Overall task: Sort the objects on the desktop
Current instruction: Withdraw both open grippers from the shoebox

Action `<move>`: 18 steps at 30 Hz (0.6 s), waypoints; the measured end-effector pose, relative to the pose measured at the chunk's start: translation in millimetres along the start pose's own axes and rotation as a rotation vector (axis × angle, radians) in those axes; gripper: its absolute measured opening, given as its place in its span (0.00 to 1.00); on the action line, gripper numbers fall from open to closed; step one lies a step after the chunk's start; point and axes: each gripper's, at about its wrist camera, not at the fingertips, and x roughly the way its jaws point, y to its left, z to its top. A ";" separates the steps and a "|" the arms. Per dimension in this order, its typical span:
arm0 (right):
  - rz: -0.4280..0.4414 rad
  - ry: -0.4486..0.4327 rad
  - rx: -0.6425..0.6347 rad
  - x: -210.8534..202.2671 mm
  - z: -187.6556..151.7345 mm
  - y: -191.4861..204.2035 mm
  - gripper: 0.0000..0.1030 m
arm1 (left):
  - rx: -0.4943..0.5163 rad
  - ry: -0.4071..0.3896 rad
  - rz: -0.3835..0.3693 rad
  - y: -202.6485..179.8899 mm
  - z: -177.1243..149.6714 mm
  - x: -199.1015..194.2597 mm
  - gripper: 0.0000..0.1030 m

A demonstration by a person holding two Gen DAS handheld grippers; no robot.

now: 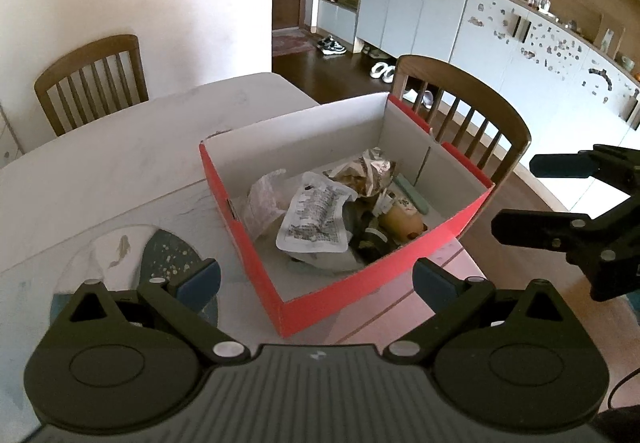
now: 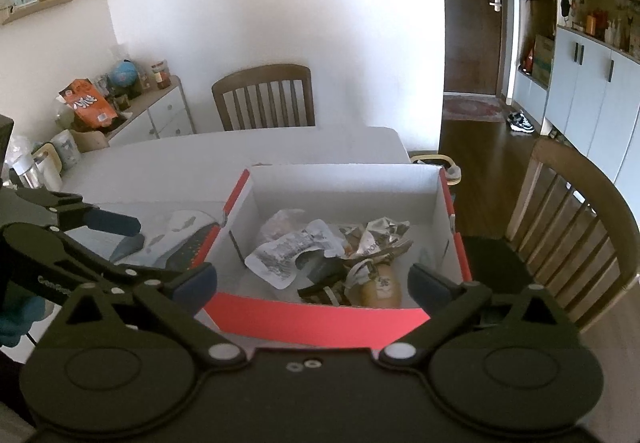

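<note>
Pale tabletop (image 1: 120,163) is filling the middle of a dining room, with wooden chairs (image 2: 264,95) standing at its far side and grey-blue cabinets (image 1: 420,15) running along the wall beyond. Sitting on that table is the landmark — a red cardboard box (image 1: 340,295) with white inner walls, open at the top.

Inside the box, rubbish is lying in a loose heap: a white printed pouch (image 1: 316,223) is resting near the middle, a crumpled foil wrapper (image 1: 372,171) is lying behind it toward the box's far wall, a clear plastic wrapper (image 1: 260,199) is sitting beside the pouch, and a small tan bottle (image 2: 382,289) is lying on its side near the box's front wall. Just outside the box, a round patterned mat (image 1: 168,251) is lying flat on the table.

Both tools are hovering in front of the box — the left gripper (image 1: 316,279) is standing with fingers wide apart and nothing between them, and the right gripper (image 2: 314,279) is likewise spread fully, holding nothing.
</note>
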 end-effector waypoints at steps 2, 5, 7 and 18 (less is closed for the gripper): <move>0.000 -0.003 -0.003 -2.3 -1.1 1.2 0.99 | 0.002 -0.003 0.009 -1.7 -1.3 -3.9 1.00; -0.003 -0.004 -0.004 -5.0 -2.5 1.6 0.99 | -0.003 -0.007 0.015 -3.1 -2.2 -8.9 1.00; -0.004 -0.005 -0.003 -6.9 -4.0 1.6 0.99 | -0.004 -0.009 0.014 -4.8 -2.8 -11.3 1.00; -0.002 0.007 0.000 -7.0 -9.8 2.0 0.99 | -0.004 -0.005 0.003 -11.1 -4.3 -13.8 1.00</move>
